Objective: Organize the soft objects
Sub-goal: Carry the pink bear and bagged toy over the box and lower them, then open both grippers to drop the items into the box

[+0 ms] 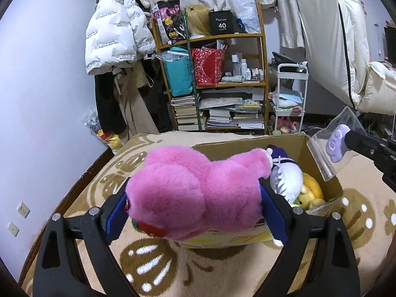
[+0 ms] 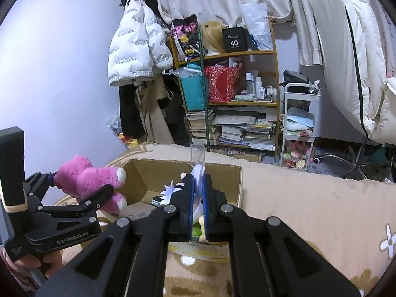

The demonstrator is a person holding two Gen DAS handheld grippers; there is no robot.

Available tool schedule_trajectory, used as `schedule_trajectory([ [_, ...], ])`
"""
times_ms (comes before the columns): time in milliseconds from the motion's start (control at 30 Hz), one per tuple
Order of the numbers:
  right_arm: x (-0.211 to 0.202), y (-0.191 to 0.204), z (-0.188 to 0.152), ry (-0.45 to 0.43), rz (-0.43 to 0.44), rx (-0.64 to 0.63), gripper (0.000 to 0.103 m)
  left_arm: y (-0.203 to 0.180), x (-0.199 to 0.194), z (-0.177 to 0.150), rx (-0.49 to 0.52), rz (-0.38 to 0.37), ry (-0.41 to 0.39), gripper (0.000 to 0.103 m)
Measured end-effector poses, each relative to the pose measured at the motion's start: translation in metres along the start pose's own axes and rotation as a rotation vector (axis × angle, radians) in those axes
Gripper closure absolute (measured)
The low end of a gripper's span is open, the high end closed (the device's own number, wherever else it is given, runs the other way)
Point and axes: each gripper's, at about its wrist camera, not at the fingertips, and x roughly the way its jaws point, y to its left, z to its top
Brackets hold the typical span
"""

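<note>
The left tongs point(image 1: 195, 212) are standing wide and clamping a fluffy pink plush bear point(image 1: 198, 193) between their blue pads point(image 1: 273, 216). The spread looks forced by the toy's bulk: soft fur gives under pressure, so a broad squeeze across the body is probably what is keeping it from slipping. The bear is hanging in the air over the near-left edge of the open brown cardboard box point(image 1: 309, 148), its paw reaching across the rim, which suggests the box is where it is being taken.

The right tongs point(image 2: 198, 198) are pinched almost shut on a flat clear plastic pouch point(image 2: 198, 158) with a pale purple soft charm point(image 1: 335, 146) sealed inside. A thin packet needs only a narrow nip, and it is standing edge-on between the pads. The left wrist view shows it hovering near the box's far right corner, above the rim and not touching it.

Inside the box, a white plush doll with a dark purple cap point(image 1: 284, 173) and a yellow plush toy point(image 1: 311, 188) are already lying against each other, so I judge the sorting to be partly done. The box is resting on a beige patterned blanket point(image 1: 358, 210), not on a worktop. With both tongs crowding one opening, the two loads could bump; lowering one at a time seems the safer course.
</note>
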Motion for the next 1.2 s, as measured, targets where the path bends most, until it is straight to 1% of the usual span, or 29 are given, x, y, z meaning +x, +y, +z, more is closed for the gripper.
schedule_trajectory([
  [233,0.021,-0.002,-0.002,0.035,-0.017,-0.041,0.096,0.000,0.021,-0.001,0.009,-0.012,0.036,0.011],
  [533,0.033,-0.004,-0.003,0.031,-0.047,-0.060,0.096,0.002,0.032,-0.001,-0.009,-0.030,0.057,0.010],
  [633,0.034,-0.005,-0.003,0.036,-0.040,-0.052,0.095,0.004,0.035,0.000,-0.019,-0.043,0.064,0.009],
  [767,0.038,-0.007,-0.006,0.059,-0.015,-0.045,0.094,0.003,0.040,-0.003,-0.021,-0.057,0.100,0.008],
  [933,0.042,-0.009,-0.009,0.077,0.006,-0.029,0.093,-0.001,0.043,-0.004,-0.006,-0.059,0.115,0.005],
  [967,0.042,-0.010,-0.009,0.080,0.010,-0.023,0.093,-0.001,0.044,-0.004,-0.008,-0.061,0.119,0.004],
  [1100,0.041,-0.011,-0.010,0.079,0.022,-0.015,0.093,0.001,0.043,-0.003,-0.022,-0.063,0.117,0.004],
  [1133,0.040,-0.013,-0.010,0.078,0.026,-0.015,0.092,0.002,0.043,-0.004,-0.026,-0.060,0.120,0.004],
  [1200,0.039,-0.014,-0.009,0.075,0.024,-0.014,0.087,0.004,0.042,-0.004,-0.035,-0.053,0.123,0.004],
])
